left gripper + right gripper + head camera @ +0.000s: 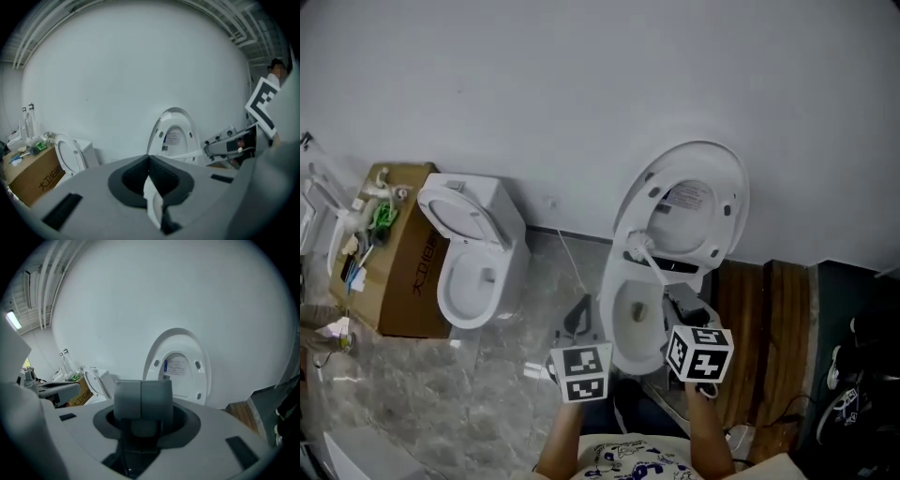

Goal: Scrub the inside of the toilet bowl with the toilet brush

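The toilet (630, 323) stands with its lid (689, 202) raised against the white wall, and its bowl is open below. A white toilet brush (649, 260) hangs over the back of the bowl, in front of the lid. My right gripper (677, 289) is shut on its handle (187, 154); in the right gripper view the pads (142, 399) are pressed together above it. My left gripper (578, 323) hovers at the bowl's left front, jaws closed with nothing in them (150, 171). The water in the bowl is mostly hidden.
A second toilet (473, 272) with its lid up stands to the left, beside a cardboard box (408, 262) topped with bottles and clutter. Wooden boards (764, 328) lean to the right, with shoes (853, 375) beyond them. A thin cable (572, 262) runs down the wall to the floor.
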{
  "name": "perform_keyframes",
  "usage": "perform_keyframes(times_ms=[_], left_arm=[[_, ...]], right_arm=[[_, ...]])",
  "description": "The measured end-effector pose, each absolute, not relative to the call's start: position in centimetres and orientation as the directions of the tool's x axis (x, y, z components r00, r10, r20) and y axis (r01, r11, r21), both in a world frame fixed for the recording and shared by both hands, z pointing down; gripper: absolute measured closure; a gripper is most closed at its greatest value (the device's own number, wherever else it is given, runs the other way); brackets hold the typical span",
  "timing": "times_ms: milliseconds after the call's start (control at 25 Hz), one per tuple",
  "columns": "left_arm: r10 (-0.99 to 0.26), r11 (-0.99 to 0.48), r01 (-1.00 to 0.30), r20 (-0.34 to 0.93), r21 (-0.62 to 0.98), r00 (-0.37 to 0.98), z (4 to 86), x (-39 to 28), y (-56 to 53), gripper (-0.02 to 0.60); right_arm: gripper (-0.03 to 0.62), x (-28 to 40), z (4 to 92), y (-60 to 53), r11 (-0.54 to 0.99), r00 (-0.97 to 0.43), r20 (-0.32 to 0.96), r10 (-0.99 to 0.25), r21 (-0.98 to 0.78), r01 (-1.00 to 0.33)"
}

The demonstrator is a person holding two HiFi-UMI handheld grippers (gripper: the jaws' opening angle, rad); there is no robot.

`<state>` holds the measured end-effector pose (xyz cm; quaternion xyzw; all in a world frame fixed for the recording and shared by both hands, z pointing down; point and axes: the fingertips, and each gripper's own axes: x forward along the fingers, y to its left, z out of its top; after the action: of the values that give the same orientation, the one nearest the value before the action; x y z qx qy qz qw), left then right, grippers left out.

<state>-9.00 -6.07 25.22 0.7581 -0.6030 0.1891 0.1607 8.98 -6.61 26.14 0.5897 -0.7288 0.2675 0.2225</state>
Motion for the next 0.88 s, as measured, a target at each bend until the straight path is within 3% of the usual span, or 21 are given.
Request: perform_keyframes(times_ms=[560,880], left_arm=[[-0.934,-0.164,-0.986,0.326,-0.020,0.148,15.7,-9.6,-7.1,0.580],[-0.951,-0.144,-0.989,0.283,-0.041,0.127,13.1,-10.1,-7.2,0.580]], right_arm=[[0.422,9.2,18.0,-7.5,0.199,-0.244,0.476,-0.845,-0.143,-0.969],[0.422,10.0,16.6,-7.5,0.206,-0.252,0.452,-0.856,-0.148,-0.967]])
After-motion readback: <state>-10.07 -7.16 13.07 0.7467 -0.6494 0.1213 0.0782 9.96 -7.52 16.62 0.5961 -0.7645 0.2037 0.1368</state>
